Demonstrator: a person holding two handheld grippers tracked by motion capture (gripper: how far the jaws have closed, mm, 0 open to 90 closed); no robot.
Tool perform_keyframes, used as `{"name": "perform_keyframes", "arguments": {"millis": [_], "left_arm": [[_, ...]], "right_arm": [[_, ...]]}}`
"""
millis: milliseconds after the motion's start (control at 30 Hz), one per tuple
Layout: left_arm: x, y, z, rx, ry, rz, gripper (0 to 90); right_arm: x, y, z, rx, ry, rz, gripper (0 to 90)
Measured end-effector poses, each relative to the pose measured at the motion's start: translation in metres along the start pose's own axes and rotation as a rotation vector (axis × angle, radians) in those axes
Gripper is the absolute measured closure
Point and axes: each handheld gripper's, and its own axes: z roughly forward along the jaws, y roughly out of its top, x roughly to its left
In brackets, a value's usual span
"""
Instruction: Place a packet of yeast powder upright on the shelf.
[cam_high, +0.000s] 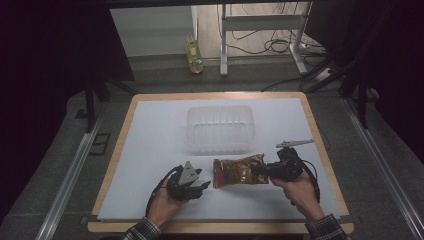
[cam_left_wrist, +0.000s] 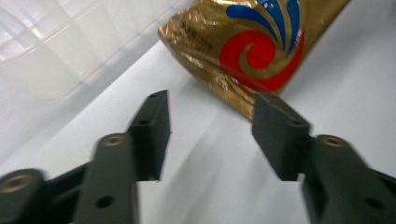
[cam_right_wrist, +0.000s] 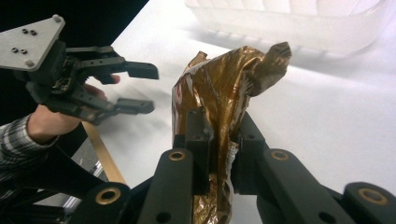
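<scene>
Gold snack bag (cam_high: 238, 171) lies on the white table (cam_high: 150, 150), just in front of the clear plastic tub (cam_high: 220, 129). The right hand-held gripper (cam_high: 261, 171) pinches one end of the bag. In the right gripper view its two black jaws are pressed tight on the crinkly gold foil (cam_right_wrist: 224, 112), and the bag stands up between them.

The left hand-held gripper (cam_high: 202, 186) sits just beside the other end of the bag. Its jaws are wide apart and hold nothing. In the left gripper view the bag (cam_left_wrist: 252, 42) with its red and blue swirl is just past the jaw tips, and a bit of the tub (cam_left_wrist: 51, 51) shows to the side.

It looks like the step now is getting hold of the bag, and the bag is not in the tub yet. Next, the right side most likely needs to lift the bag and carry it over the near wall of the tub. The grip must stay tight, since the foil is slippery and could slide out. The left side could help by taking the free end.
</scene>
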Motion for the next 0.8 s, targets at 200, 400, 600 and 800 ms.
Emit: {"name": "perform_keyframes", "arguments": {"millis": [200, 400, 600, 800], "left_arm": [[-0.001, -0.002, -0.012, -0.030, 0.008, 0.022, 24.3], [-0.004, -0.003, -0.018, -0.046, 0.003, -0.008, 9.5], [-0.009, -0.006, -0.021, -0.041, -0.017, -0.020, 3.2], [-0.013, -0.009, -0.023, -0.040, -0.018, -0.017, 0.6]], "right_arm": [[0.005, 0.007, -0.011, -0.006, -0.025, -0.034, 79.7], [0.008, 0.014, -0.020, -0.014, -0.052, -0.049, 79.8], [0.012, 0.022, -0.027, -0.016, -0.072, -0.055, 79.8], [0.016, 0.031, -0.033, -0.013, -0.097, -0.060, 79.8]]}}
